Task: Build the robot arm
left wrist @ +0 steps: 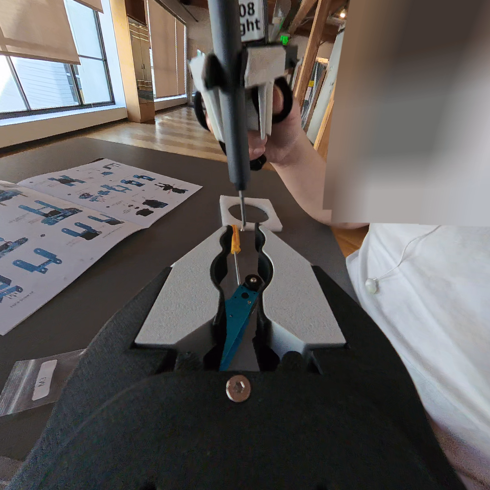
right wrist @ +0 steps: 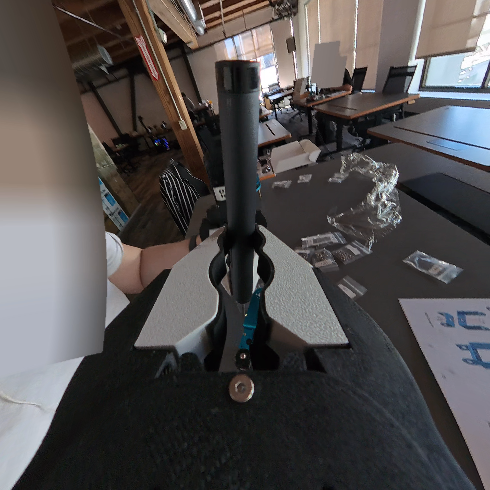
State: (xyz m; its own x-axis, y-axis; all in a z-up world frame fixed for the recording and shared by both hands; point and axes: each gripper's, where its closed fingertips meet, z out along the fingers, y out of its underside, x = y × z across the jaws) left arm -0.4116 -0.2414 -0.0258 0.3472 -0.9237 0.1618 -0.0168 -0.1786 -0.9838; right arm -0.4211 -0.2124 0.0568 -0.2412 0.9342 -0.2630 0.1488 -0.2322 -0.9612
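Dark surface (left wrist: 164,254) carries an open instruction sheet (left wrist: 79,225) and a white foam square (left wrist: 250,212). Right gripper (right wrist: 240,238), held tilted downward, is clamped on a grey electric screwdriver (right wrist: 238,159) standing upright. Left gripper (left wrist: 240,233), level, grips a blue metal bracket (left wrist: 238,318); a yellow-handled driver (left wrist: 235,241) lies between its fingers. Screwdriver bit meets the bracket.

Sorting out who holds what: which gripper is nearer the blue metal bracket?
Left. The left gripper is clamped on the blue metal bracket; the right gripper holds a dark grey screwdriver whose tip comes down towards the bracket.
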